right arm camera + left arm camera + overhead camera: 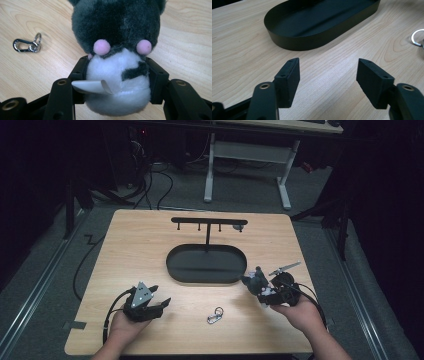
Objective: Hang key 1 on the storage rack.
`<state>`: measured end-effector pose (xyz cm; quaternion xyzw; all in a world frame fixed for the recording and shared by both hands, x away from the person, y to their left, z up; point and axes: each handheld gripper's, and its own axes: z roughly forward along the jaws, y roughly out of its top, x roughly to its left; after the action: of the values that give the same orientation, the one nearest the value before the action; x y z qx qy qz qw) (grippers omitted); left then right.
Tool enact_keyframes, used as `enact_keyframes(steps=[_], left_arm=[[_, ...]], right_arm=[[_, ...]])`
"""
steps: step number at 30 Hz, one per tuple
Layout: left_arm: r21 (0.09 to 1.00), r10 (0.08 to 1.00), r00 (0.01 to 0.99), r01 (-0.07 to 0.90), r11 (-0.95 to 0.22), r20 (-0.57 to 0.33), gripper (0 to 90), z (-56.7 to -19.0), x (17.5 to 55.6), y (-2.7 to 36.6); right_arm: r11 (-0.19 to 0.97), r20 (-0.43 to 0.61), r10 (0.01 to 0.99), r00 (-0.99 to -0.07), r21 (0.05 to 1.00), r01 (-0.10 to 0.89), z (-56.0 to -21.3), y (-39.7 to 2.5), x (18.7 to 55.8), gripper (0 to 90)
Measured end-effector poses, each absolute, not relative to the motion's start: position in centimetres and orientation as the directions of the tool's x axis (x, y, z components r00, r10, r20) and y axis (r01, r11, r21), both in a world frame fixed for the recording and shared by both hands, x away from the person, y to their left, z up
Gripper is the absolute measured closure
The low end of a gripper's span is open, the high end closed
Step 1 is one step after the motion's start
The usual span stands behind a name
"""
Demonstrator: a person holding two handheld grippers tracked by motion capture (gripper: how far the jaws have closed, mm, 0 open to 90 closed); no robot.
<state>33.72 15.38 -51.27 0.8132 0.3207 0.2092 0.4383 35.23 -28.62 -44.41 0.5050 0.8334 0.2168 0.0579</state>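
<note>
Jaws of the right gripper (117,75) press in on both sides of a grey-and-white plush toy (117,45), clamping its white belly just above the wooden table (130,250). In the high view that hand sits near the table's right front, tilted inward. The left gripper (328,80) rests low at the left front, jaws spread wide and empty. Between them lies a carabiner keyring (215,315); beyond stands an oval black tray (175,267).

Fluffy grey-and-white plush toy (117,50) with a glossy paper tag (93,86); shiny metal carabiner clip (26,45); matt black tray (317,22) on smooth, pale wood-grain table (242,50); matt black plastic pads (288,80).
</note>
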Motion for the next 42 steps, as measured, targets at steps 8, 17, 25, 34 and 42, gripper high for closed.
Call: enact_keyframes(steps=[8,17,25,34,42], left_arm=[[0.848,0.700,0.711,0.331,-0.413,0.064,34.9,-51.3,33.7,15.3],[0.843,0.682,0.729,0.329,-0.425,0.060,35.9,-51.3,33.6,15.2],[0.849,0.684,0.727,0.325,-0.415,0.056,35.8,-51.2,33.5,15.3],[0.850,0.679,0.732,0.321,-0.418,0.057,35.8,-51.3,33.5,15.2],[0.848,0.673,0.737,0.319,-0.424,0.060,35.9,-51.3,33.5,15.2]], right_arm=[[0.406,0.117,0.861,-0.494,0.425,0.809,-43.1,-28.0,35.8,46.9],[0.418,0.119,0.852,-0.510,0.431,0.800,-41.8,-27.1,36.6,46.9],[0.427,0.111,0.849,-0.517,0.433,0.794,-40.2,-26.5,37.8,46.8],[0.437,0.092,0.849,-0.521,0.433,0.789,-38.7,-25.9,39.0,46.9],[0.438,0.090,0.848,-0.523,0.436,0.786,-37.4,-25.7,39.8,46.9]])
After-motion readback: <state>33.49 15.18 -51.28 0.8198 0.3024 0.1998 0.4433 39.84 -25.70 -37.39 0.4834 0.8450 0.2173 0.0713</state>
